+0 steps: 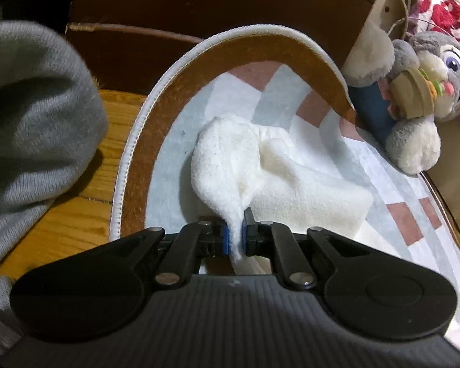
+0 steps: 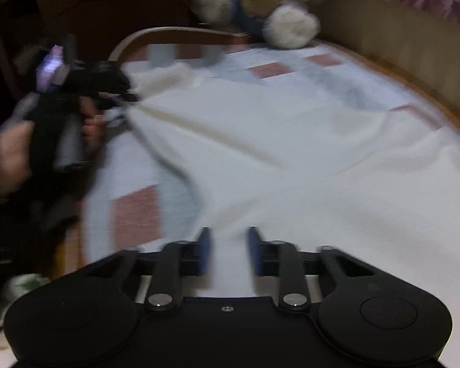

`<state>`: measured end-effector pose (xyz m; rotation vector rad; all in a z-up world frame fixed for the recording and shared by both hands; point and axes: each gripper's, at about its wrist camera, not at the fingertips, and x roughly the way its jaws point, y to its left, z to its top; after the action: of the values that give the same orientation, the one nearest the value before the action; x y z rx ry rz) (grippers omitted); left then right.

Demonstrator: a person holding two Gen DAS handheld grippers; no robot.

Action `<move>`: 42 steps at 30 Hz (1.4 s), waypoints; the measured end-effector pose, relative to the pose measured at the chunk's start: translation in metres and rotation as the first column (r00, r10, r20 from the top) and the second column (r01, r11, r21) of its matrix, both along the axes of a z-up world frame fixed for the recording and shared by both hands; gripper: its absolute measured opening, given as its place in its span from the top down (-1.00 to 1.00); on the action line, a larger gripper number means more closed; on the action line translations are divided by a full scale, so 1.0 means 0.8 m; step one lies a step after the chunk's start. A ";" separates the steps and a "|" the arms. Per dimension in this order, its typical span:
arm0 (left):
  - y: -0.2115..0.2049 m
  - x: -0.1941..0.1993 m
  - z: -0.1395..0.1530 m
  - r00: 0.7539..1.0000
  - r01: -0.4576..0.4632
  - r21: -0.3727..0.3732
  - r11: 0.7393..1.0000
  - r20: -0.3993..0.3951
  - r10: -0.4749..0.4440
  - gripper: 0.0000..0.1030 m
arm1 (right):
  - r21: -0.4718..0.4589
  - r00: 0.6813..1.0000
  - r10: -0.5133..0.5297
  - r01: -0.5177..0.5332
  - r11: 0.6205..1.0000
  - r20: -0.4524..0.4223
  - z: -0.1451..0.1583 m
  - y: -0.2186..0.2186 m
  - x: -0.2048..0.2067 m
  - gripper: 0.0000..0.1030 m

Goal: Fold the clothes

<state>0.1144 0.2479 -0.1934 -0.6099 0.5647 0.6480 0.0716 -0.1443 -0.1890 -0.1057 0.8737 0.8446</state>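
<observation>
A white fleece garment (image 1: 291,190) lies spread over a checked mat (image 1: 181,141), with one rounded end bunched up. My left gripper (image 1: 236,237) is shut on a pinched edge of that fleece, which tapers down between the blue pads. In the right wrist view the same garment (image 2: 291,159) stretches across the mat, and the left gripper (image 2: 132,96), held in a person's hand, pulls one corner taut. My right gripper (image 2: 230,251) sits low over the garment's near edge. Its blue pads stand a little apart with white cloth between them, and blur hides whether they press on it.
A grey plush rabbit (image 1: 420,92) sits at the mat's far right corner against a padded edge. The mat's brown and white border (image 1: 156,116) curls up on the left above a wooden floor (image 1: 86,214). A grey knitted sleeve (image 1: 30,116) fills the left side.
</observation>
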 end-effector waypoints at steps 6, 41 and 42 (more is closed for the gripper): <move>-0.030 -0.002 0.042 0.988 0.121 0.090 0.988 0.080 -0.129 0.86 | 0.115 0.993 -0.059 0.070 0.991 -0.099 0.014 -0.034 -0.007 0.25; -0.435 -0.123 0.119 -0.046 0.996 0.080 -0.049 -0.035 -0.998 -0.03 | 0.352 0.500 -0.500 0.862 0.365 -0.707 -0.013 -0.418 -0.094 -0.29; -0.420 -0.118 0.117 0.020 0.995 0.099 0.013 -0.069 -0.997 -0.03 | 0.349 0.492 -0.472 0.865 0.359 -0.732 -0.013 -0.420 -0.094 -0.33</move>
<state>0.0199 -0.0882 -0.0995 0.0629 0.7759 -0.7822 -0.0039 -0.4800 -0.1991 1.2065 0.9127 0.2727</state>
